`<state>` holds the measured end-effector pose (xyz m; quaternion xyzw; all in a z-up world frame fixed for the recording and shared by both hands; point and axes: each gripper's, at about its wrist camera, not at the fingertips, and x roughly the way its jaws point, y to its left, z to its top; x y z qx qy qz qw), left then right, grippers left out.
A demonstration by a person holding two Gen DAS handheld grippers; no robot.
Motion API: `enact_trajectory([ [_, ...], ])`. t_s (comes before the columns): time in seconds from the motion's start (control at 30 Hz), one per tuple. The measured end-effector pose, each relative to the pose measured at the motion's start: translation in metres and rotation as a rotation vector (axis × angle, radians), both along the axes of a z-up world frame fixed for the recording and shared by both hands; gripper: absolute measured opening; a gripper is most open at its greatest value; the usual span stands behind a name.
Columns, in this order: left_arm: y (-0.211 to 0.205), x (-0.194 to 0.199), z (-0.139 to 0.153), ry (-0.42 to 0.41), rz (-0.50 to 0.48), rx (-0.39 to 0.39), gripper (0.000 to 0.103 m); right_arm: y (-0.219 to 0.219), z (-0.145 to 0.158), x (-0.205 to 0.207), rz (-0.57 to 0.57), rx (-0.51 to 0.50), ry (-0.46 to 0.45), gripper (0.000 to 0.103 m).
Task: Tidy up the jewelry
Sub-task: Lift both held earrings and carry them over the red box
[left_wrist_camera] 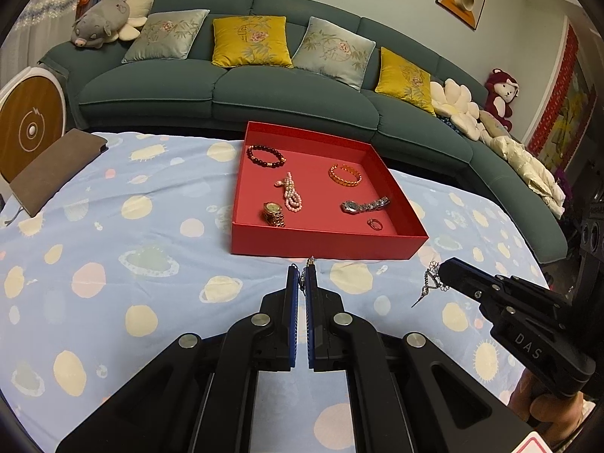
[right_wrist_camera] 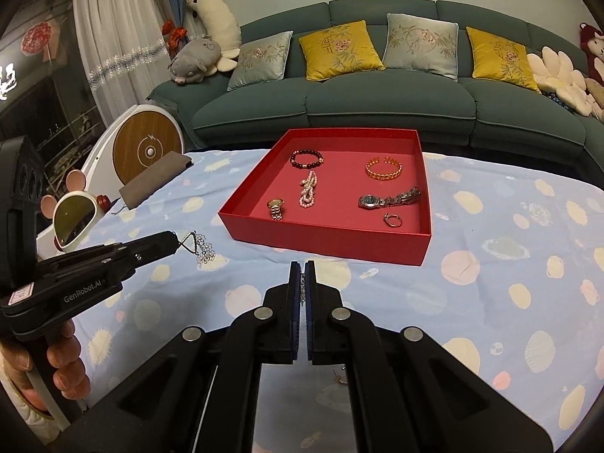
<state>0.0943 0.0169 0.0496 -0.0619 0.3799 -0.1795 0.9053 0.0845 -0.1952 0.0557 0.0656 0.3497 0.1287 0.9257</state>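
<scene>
Planet-print tabletop fronting red tray — both hand-held grippers, left and right, are each clamping a light, limp, snag-prone earring, pinched near the hook.

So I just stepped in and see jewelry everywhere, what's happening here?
A person is sorting jewelry with two handheld grippers over a planet-print cloth. The left gripper is shut on a silver earring, and the right gripper is shut on another one. The red tray already holds two watches, three bracelets and a ring.
</scene>
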Motion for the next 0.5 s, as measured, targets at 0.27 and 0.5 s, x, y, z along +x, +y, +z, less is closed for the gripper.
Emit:
enact_trajectory([
  [0.27, -0.027, 0.044, 0.033, -0.063, -0.037, 0.043, 0.002, -0.016, 0.037, 0.038, -0.032, 0.012, -0.051, 0.001],
  [0.5, -0.053, 0.124, 0.031, -0.034, -0.035, 0.077, 0.002, -0.036, 0.038, 0.102, -0.073, 0.046, -0.019, 0.001],
])
